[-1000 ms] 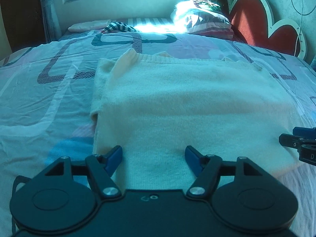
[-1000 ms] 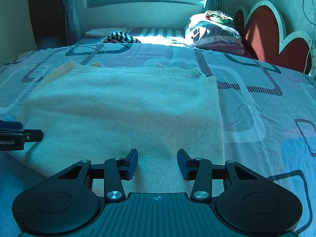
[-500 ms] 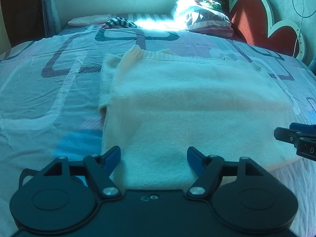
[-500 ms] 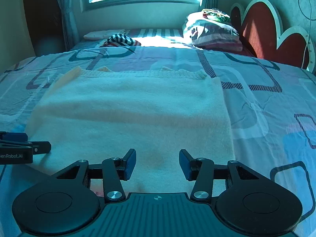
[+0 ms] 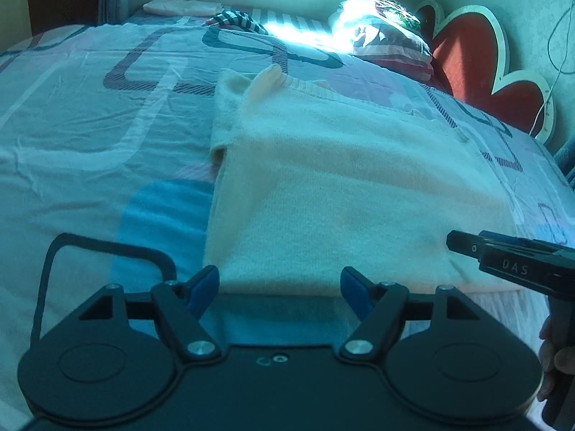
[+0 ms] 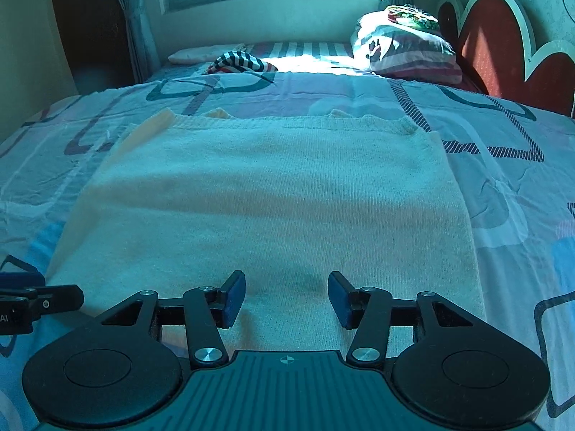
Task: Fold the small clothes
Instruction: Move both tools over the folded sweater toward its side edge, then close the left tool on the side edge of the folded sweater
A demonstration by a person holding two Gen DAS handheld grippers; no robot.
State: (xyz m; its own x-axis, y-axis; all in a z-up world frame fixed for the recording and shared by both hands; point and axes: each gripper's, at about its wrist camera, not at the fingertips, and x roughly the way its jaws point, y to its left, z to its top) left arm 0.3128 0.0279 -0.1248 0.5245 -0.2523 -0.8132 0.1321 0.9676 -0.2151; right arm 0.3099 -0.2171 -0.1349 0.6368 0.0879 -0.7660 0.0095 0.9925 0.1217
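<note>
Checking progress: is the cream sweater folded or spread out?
Partly folded. The cream sweater lies as a flat rectangle on the bedsheet, sleeves tucked under; one edge peeks out at left.

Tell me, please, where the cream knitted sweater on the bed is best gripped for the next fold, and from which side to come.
Probably grip the cream sweater at its near edge, one corner each, coming from the near side: it lies flat, that edge closest to both. The left gripper stands open near the left corner; the right gripper, jaws opening with nothing between, hovers further in, so it should shift right.
</note>
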